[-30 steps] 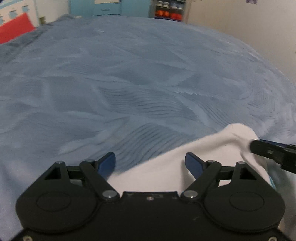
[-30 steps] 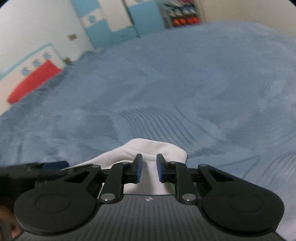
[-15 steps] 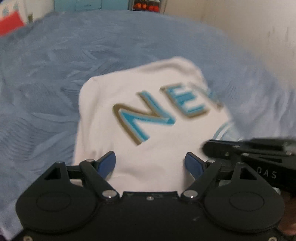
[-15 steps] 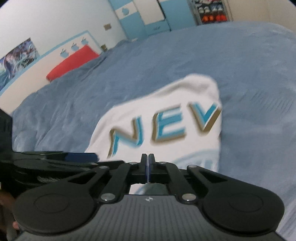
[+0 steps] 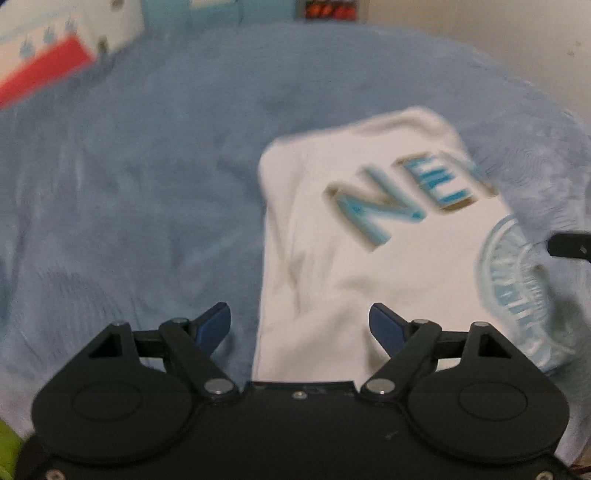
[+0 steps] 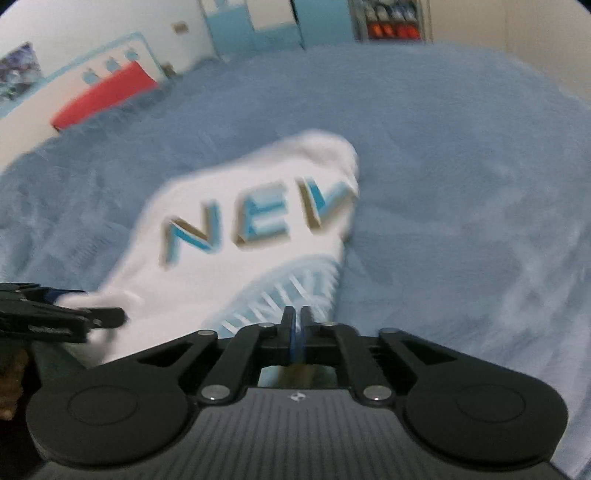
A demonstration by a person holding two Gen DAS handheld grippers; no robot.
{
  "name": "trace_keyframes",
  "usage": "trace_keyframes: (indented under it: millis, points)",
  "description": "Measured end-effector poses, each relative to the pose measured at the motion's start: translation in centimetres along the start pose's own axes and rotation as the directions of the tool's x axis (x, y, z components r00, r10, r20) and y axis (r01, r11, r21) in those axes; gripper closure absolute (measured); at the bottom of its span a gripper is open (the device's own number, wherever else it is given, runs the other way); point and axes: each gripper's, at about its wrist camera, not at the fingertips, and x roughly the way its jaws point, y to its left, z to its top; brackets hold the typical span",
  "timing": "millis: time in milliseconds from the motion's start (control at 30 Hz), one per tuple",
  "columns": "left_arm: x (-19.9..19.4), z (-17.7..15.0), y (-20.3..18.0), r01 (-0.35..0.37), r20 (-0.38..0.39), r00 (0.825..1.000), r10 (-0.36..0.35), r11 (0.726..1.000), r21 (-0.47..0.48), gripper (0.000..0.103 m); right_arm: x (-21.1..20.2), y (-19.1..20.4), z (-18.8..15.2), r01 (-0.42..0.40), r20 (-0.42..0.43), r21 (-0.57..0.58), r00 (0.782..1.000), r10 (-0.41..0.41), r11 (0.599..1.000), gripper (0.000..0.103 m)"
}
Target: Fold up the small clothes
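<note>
A small white shirt with blue "NEV" letters and a round pale-blue print lies flat on the blue bedspread. My left gripper hovers open over the shirt's near left edge, with nothing pinched. The right gripper's dark tip shows at the right edge of that view. In the right wrist view the shirt lies ahead. My right gripper hangs over the round print, its jaws just opening to a thin slit, with no cloth seen between them. The left gripper's tip sits at the shirt's left.
The blue bedspread stretches all around the shirt. A red and white headboard stands at the far left, blue cabinets and a shelf at the back, and a pale wall on the right. Something green shows at the lower left corner.
Both grippers drew back from the white cloth, so the printed shirt came into view. The right gripper's jaws went from half open to nearly together. The left gripper stayed open.
</note>
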Motion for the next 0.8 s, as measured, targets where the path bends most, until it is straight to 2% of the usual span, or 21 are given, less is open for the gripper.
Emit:
trace_keyframes:
  millis: [67,133,167,233,300,333,433,500,600,700,800]
  points:
    - [-1.6,0.6,-1.3,0.044,0.038,0.998,-0.044,0.999,-0.008,0.019,-0.7,0.9,0.6,-0.074,0.012,0.029,0.997,0.074,0.997,0.094]
    - [-1.3,0.7,-2.4,0.073,0.020,0.997,-0.072,0.997,-0.025,0.019,-0.2,1.6,0.3,-0.122,-0.004,0.051,0.992,0.123,0.991,0.094]
    - [-0.7,0.3,-3.1,0.059,-0.012,0.998,-0.059,0.998,-0.017,0.019,0.5,1.9,-0.2,-0.120,-0.030,0.054,0.992,0.121,0.991,0.094]
    - [1.0,-0.5,-4.1,-0.017,-0.076,0.997,0.018,1.000,0.015,0.019,2.2,2.2,-1.6,-0.126,-0.093,0.076,0.987,0.132,0.989,0.094]
    - [2.3,-2.1,-4.7,-0.093,-0.092,0.991,0.098,0.994,0.057,0.016,3.5,2.0,-3.4,-0.116,-0.157,0.082,0.979,0.128,0.990,0.095]
    - [2.5,-2.5,-4.2,-0.085,-0.099,0.991,0.091,0.995,0.058,0.016,3.7,1.9,-4.1,-0.102,-0.167,0.068,0.979,0.113,0.992,0.103]
    - [2.0,-2.6,-3.1,-0.069,-0.121,0.990,0.072,0.997,0.031,0.016,3.1,0.9,-4.7,-0.073,-0.187,0.065,0.979,0.084,0.995,0.103]
    - [2.0,-2.7,-2.5,-0.105,-0.134,0.985,0.108,0.994,0.030,0.015,2.5,0.2,-4.7,-0.059,-0.199,0.070,0.977,0.072,0.996,0.103]
    - [1.6,-3.1,-0.6,-0.065,-0.149,0.987,0.055,0.996,-0.063,0.015,1.9,-0.2,-4.7,-0.026,-0.222,0.077,0.974,0.042,0.997,0.103]
    - [1.0,-2.5,-0.5,-0.011,-0.131,0.991,0.002,0.998,-0.069,0.019,1.5,-0.6,-4.5,-0.025,-0.222,0.089,0.974,0.044,0.996,0.103]
    - [-0.3,-1.2,-0.4,0.041,-0.088,0.995,-0.048,0.996,-0.078,0.018,0.7,-0.7,-3.5,-0.061,-0.158,0.106,0.984,0.077,0.993,0.080]
